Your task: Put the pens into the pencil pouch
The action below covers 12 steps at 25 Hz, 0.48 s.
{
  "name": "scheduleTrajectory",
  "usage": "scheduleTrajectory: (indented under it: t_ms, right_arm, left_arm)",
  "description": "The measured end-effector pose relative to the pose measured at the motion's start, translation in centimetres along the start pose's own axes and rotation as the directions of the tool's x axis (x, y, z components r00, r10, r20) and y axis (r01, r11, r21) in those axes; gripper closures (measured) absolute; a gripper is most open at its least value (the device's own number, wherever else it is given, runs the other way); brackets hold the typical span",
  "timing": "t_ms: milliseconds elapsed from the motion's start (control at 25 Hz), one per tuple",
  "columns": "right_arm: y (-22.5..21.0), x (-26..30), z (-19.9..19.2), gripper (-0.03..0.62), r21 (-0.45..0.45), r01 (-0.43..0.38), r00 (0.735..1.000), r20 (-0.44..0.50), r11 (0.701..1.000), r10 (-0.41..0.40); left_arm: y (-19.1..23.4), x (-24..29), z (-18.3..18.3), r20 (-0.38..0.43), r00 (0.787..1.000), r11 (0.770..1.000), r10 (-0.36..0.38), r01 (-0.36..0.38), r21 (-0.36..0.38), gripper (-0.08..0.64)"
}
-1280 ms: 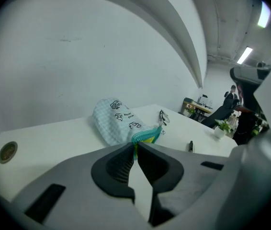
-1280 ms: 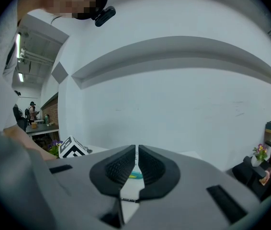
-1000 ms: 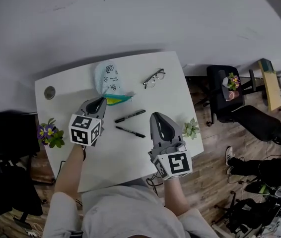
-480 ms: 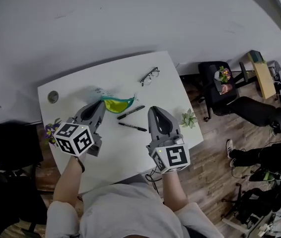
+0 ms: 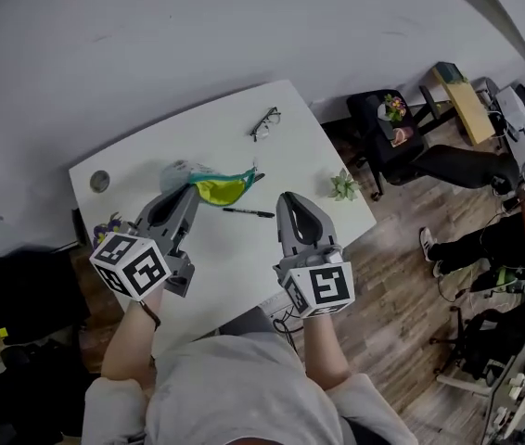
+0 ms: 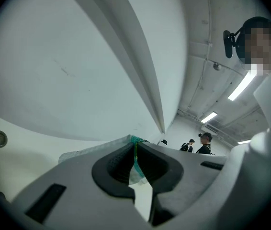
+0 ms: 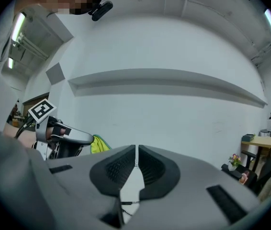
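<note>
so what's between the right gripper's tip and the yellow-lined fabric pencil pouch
a thin black pen, lying on the white table, seen in the head view

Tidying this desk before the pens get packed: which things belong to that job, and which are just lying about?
Job: pencil pouch, gripped by the left gripper; pen.
Lying about: glasses; small plant; purple flowers.

Pale pouch (image 5: pixel 209 185) with yellow-green lining and teal edge, black pen (image 5: pixel 249 212), white table (image 5: pixel 230 146)
</note>
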State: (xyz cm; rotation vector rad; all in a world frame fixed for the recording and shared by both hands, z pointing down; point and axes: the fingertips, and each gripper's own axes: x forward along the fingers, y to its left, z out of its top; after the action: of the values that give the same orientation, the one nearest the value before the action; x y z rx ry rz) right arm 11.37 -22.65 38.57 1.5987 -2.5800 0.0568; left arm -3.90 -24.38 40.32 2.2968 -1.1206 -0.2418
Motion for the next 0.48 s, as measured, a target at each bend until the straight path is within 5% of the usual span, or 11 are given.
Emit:
scheduleTrajectory:
  t_ms: [480]
  right_arm:
    - [3.3, -5.0, -3.0, 0.554, -0.010, 0.106, 0.991, -0.084, 0.994, -0.106]
  left_arm:
    - [-2.7, -3.9, -0.8, -0.048, 0.996, 0.991, -0.077, 0.081, 0.106, 0.520]
